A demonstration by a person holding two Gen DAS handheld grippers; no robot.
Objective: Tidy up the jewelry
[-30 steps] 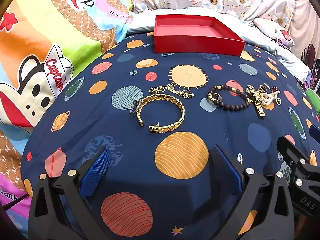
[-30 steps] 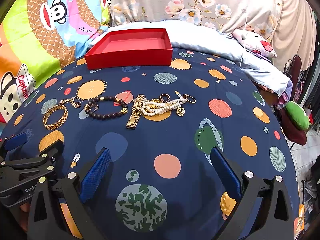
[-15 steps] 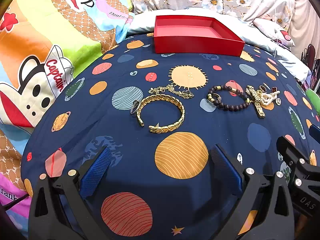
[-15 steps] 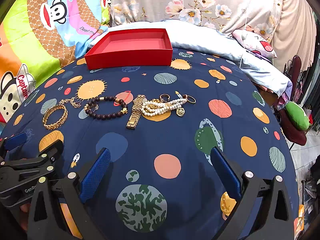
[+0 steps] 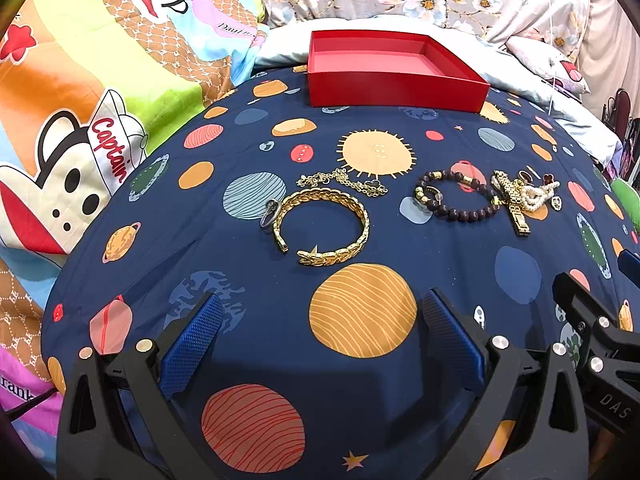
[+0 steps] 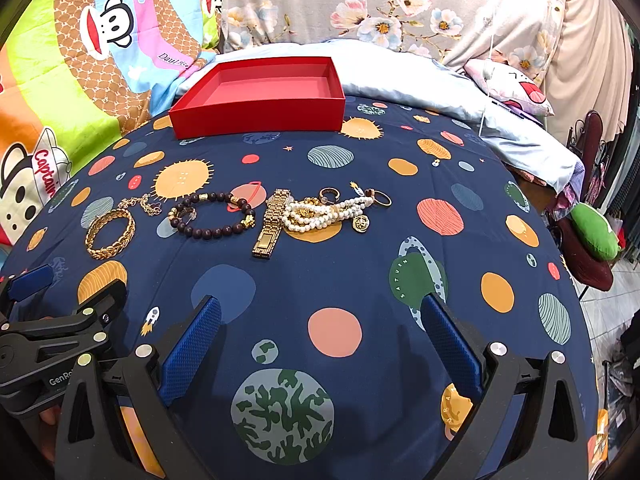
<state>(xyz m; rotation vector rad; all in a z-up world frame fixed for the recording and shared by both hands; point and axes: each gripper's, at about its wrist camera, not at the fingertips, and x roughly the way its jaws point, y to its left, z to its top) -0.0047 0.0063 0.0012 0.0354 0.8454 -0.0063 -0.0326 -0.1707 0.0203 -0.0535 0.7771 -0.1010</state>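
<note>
No visible change vs 1.0 s and 0.5 s ago: both grippers sit in the same spot, nothing on the bed has shifted.

Left to right:
- Left gripper (image 5: 320, 344): jaws spread wide, nothing between them, low over the navy planet-print bedspread (image 5: 360, 360), short of the jewelry.
- Small grey ring (image 5: 270, 212) touching the left edge of the gold cuff bracelet (image 5: 322, 226). Cuff lies flat, gap facing the gripper.
- Thin gold chain (image 5: 344, 182) just behind the cuff.
- Dark beaded bracelet (image 6: 212, 216) next, lying as an open loop, apart from the cuff.
- Gold watch (image 6: 270, 222) just right of the beads, band running toward the camera.
- Pearl strands (image 6: 320, 214) bunched against the watch, a gold pendant coin (image 6: 360, 224) at their right end.
- Two rings (image 6: 330, 194) (image 6: 380, 198) behind the pearls.
- Right gripper (image 6: 320, 344): jaws wide apart too, holding nothing, nearer than the watch and pearls.

Red box (image 6: 260, 96) at the far edge of the bedspread, open, interior bare. All jewelry is outside it.
</note>
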